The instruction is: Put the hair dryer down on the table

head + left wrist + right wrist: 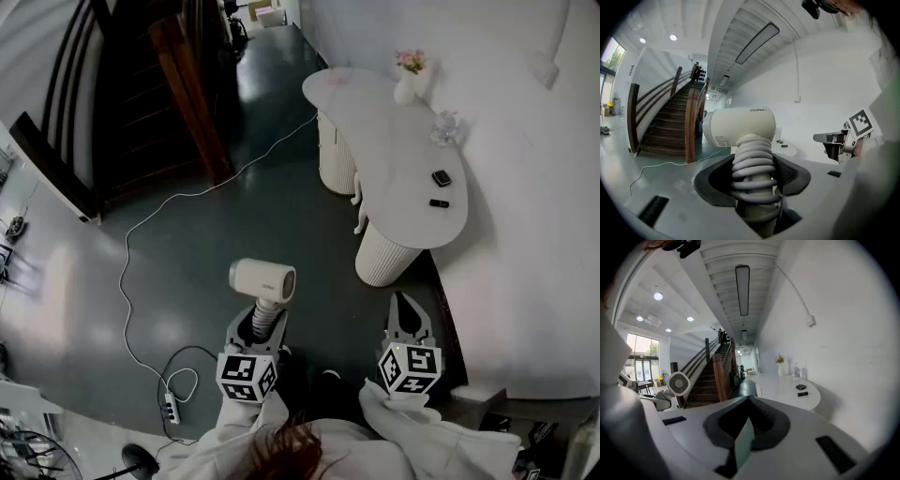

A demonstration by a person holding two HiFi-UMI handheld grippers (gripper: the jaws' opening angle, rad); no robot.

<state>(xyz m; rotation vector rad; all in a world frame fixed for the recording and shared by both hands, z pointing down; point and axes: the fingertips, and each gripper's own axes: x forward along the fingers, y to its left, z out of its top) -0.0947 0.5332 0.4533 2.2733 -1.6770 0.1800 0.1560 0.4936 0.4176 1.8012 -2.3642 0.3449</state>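
1. Head view: your left claw is clenched on the handle of the hair dryer. The pale barrel lies crosswise above the claw, over the dark floor.
2. Head view: your right claw is level with the left one, its jaws drawn together to a point with nothing in them.
3. Head view: the white curved bench lies ahead and to the right, well apart from the hair dryer. It carries a vase of flowers at its far end, a clear glass item and two small dark items nearer you.
4. Head view: a white cable trails over the floor from a power strip toward the foot of the bench.
5. Left gripper view: both jaws press on the dryer's handle, which is wrapped in coils of its grey cord. The barrel stands just above the jaws. A staircase rises at the left, and your right claw shows at the right edge.
6. Right gripper view: the jaws meet, clenched on nothing. The bench stretches ahead and to the right along the white wall. The dryer's round rear grille shows at the left, beside the staircase.
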